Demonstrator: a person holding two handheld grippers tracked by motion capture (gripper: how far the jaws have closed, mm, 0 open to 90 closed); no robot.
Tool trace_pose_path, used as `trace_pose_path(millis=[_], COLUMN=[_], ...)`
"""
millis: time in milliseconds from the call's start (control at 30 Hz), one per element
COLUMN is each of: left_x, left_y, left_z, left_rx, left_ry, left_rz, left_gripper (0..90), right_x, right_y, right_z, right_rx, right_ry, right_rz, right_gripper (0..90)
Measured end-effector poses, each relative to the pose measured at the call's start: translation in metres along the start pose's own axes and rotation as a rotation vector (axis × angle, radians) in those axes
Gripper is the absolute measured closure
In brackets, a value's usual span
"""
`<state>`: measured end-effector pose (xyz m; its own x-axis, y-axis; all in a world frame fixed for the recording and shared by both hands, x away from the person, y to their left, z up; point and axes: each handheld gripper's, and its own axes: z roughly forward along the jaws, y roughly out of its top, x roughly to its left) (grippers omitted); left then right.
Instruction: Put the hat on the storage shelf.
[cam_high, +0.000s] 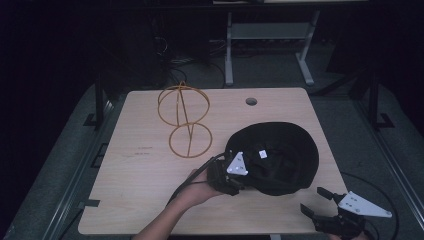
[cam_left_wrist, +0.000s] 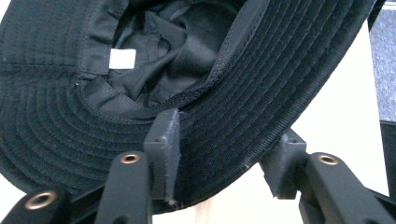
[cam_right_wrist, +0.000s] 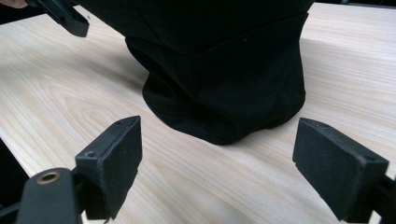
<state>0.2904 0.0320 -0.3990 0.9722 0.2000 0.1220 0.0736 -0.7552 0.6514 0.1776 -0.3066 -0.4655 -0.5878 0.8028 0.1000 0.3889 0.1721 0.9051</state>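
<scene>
While the black bucket hat (cam_high: 280, 155) lies upside down at about four o'clock on the wooden table (cam_high: 150, 200), the left gripper (cam_high: 235, 175) straddles its brim at nine o'clock, jaws apart, not yet pinching, and the right gripper (cam_high: 320, 202) waits wide open at the hat's five o'clock.

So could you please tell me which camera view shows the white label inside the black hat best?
The left gripper view: the white label sits large and sharp on the inner band of the black hat. In the high view it is a tiny pale fleck. In the right gripper view the hat's outside faces the camera, hiding the lining.
</scene>
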Motion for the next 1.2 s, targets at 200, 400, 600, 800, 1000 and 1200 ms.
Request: trace_pose_path(millis=[200,400,600,800,1000,1200], left_x=[0.002,0.01,0.014,0.02,0.025,0.028], left_y=[-0.003,-0.001,-0.002,-0.003,-0.002,0.002], left_z=[-0.004,-0.012,-0.016,-0.022,-0.032,-0.04], left_rx=[-0.016,-0.084,-0.125,-0.172,-0.239,-0.279], left_ry=[0.006,-0.021,-0.052,-0.076,-0.111,-0.133], left_rz=[0.0,-0.06,-0.116,-0.167,-0.219,-0.241], left_gripper=[72.7,79.0,81.9,83.1,85.1,85.3], right_x=[0.002,0.004,0.005,0.007,0.007,0.007], right_y=[0.001,0.001,0.003,0.004,0.008,0.015], right_z=[-0.001,0.002,0.002,0.004,0.008,0.016], right_rx=[-0.006,0.006,-0.002,-0.001,-0.023,-0.035], right_ry=[-0.007,0.0,0.003,-0.002,-0.008,-0.001], right_rz=[-0.007,-0.014,-0.019,-0.016,-0.019,-0.022], right_gripper=[15.3,15.3,15.3,15.3,15.0,14.7])
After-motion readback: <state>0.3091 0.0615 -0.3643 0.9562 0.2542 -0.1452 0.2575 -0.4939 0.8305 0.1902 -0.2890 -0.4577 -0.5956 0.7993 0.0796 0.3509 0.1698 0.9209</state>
